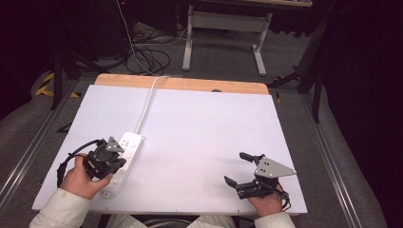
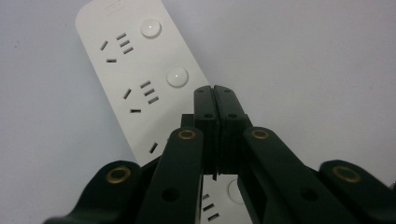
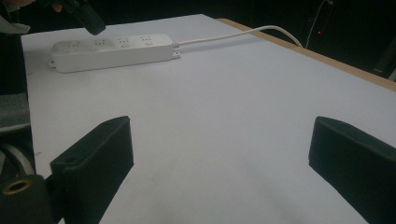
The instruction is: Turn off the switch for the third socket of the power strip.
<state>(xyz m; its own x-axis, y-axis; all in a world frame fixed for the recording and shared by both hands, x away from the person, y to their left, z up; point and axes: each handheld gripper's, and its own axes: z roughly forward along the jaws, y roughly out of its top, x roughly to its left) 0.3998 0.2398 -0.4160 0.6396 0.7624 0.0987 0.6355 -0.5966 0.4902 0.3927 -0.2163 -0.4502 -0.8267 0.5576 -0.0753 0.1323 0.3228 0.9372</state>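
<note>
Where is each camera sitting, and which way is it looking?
High view: above the person's side, looking down at the table; both hands, left gripper, right gripper.
Left gripper view: on that gripper, looking down its shut jaws at the power strip.
Right gripper view: low, looking between open jaws across the table.
All three share the power strip.

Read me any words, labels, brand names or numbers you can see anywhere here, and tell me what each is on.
None can be read.
Power strip: a faint embossed mark at its far end, too blurred to read.
Left gripper and right gripper: no lettering visible.
</note>
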